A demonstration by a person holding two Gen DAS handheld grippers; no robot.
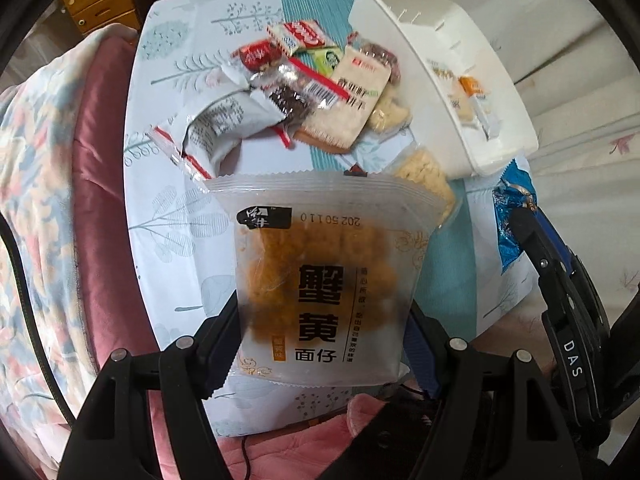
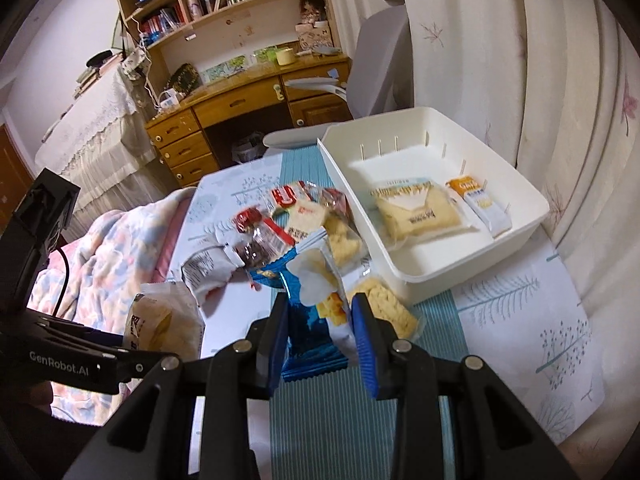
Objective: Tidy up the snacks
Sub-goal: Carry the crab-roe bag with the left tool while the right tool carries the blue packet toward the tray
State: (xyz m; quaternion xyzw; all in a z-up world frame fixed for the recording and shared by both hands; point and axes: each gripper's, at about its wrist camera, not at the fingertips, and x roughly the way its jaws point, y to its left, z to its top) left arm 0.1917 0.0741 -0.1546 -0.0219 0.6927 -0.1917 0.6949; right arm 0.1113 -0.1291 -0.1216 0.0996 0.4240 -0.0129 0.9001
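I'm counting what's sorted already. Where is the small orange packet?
In the right wrist view, the orange packet lies inside the white bin, at its right end beside a larger pale cracker pack.

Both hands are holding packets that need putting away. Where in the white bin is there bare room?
The white bin is bare along its far wall and near-left corner. A pale cracker packet fills the middle; a small orange-topped sachet lies beside it, to the right. The snack pile left of the bin is crowded.

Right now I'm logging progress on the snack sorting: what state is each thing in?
left gripper: shut on frosted noodle-snack packet, lifted.
right gripper: shut on blue snack packet.
white bin: open, holds two packets.
snack pile: unsorted on the table.
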